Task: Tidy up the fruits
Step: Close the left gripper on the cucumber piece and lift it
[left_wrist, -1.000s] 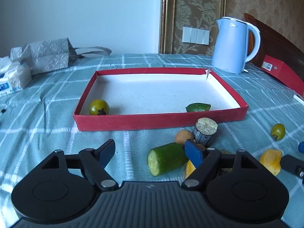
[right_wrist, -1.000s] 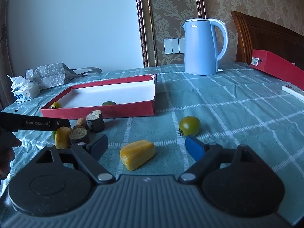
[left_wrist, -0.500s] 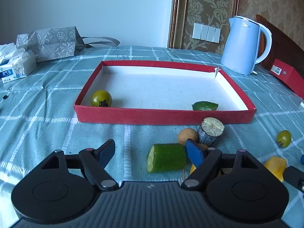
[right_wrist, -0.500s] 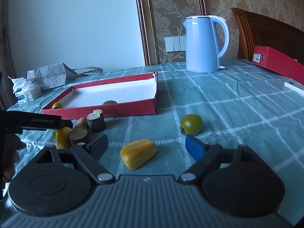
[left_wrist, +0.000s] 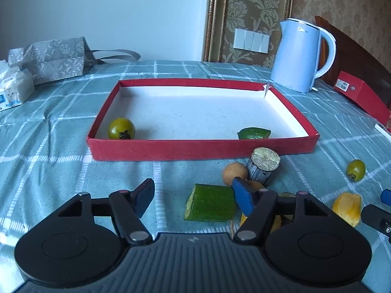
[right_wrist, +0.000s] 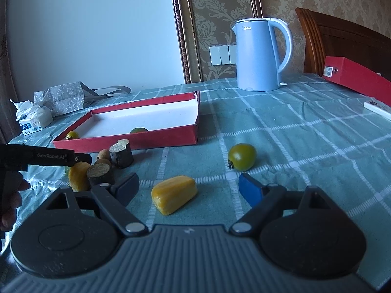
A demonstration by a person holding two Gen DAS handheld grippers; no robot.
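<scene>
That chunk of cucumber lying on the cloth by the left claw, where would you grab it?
Across its round green sides, around the middle. The cucumber piece lies on its side, its cut end facing left, so the left gripper, jaws open, would probably do best coming down from above to straddle it, keeping clear of the log stub behind.

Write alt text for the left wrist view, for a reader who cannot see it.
The open left gripper hovers low over a checked tablecloth, a cut cucumber piece lying between its fingers. Beyond it a shallow red tray holds a green tomato and a green wedge; a blue kettle stands behind.
</scene>
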